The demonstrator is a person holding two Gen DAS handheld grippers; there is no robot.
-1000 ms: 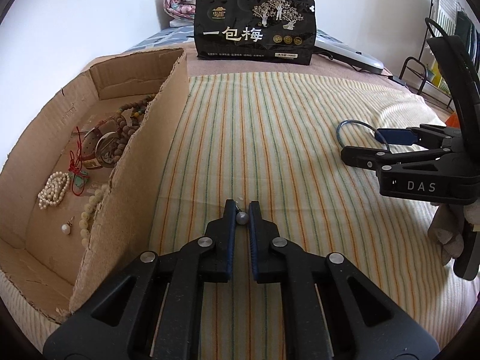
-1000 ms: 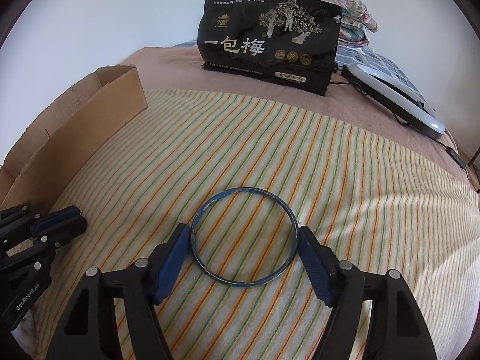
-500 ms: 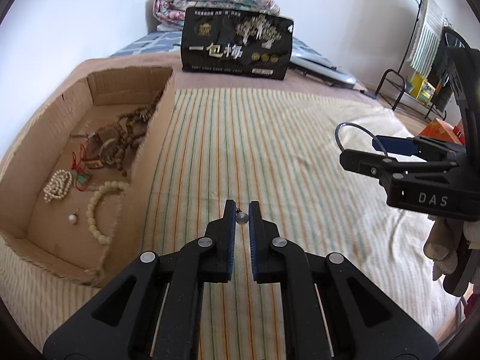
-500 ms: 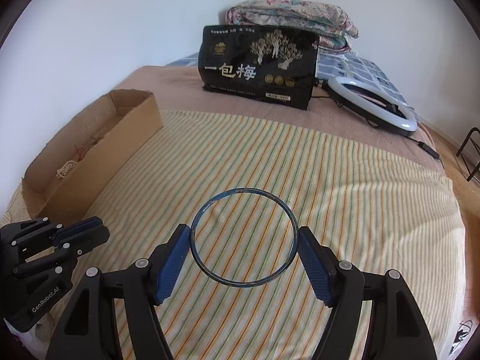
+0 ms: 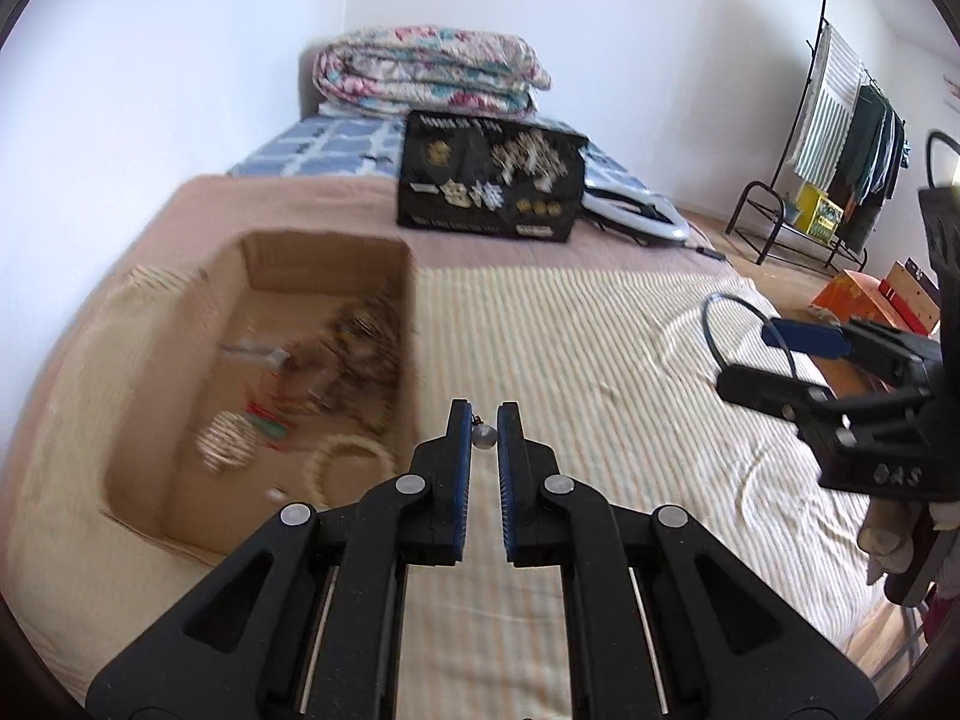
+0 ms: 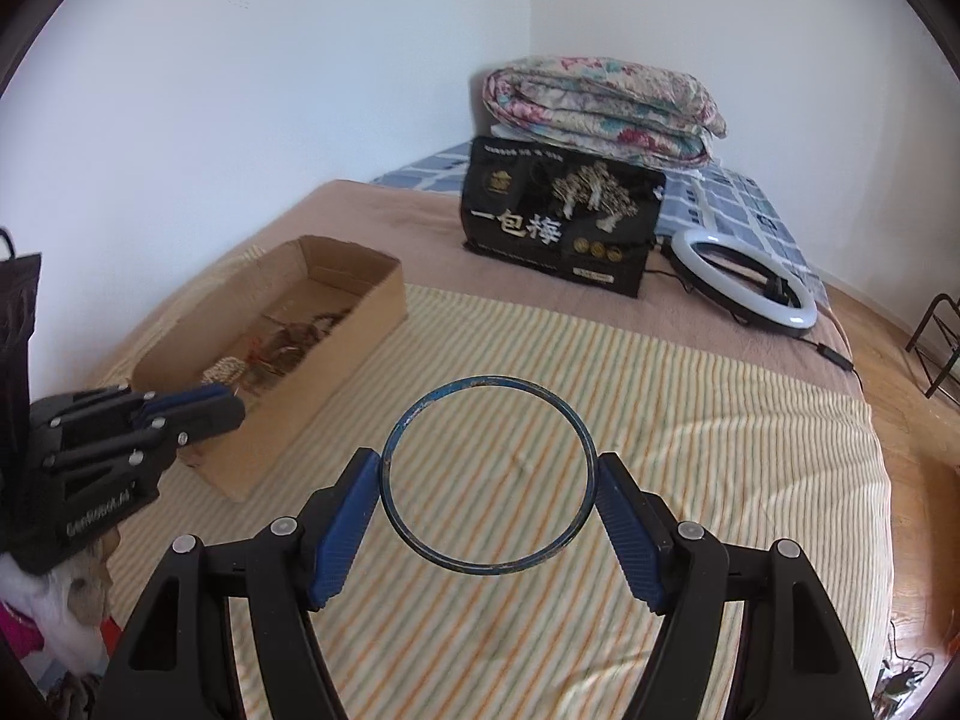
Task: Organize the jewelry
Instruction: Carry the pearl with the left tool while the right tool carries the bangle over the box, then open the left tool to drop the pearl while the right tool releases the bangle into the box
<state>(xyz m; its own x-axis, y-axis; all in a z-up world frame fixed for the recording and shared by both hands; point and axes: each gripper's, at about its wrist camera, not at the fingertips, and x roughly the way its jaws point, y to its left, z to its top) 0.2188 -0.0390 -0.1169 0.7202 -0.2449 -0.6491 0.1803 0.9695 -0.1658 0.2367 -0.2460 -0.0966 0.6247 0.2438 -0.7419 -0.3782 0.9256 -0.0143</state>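
Left gripper: pressed together on a small silvery bead, pinched at the very tips, hanging above the striped blanket just right of the cardboard box.
Right gripper: spread wide, its blue pads bearing on both sides of a thin blue bangle, held off the blanket, well to the right of the box.
Box contents: bead bracelets and a heap of other jewelry lay on the floor of the box; blur hid the detail.
Beyond the box: a black printed bag stood past its far end, a ring light to the right of that, a folded quilt farthest back.
Risk, bead: probably the likeliest loss; so little of it was gripped that a jolt could flick it into the blanket's folds.
Risk, bangle: held only across its width, it might pivot or spring free if the jaws eased before reaching the box.
Risk, box wall: a low approach could knock the near wall and scatter what lay inside.
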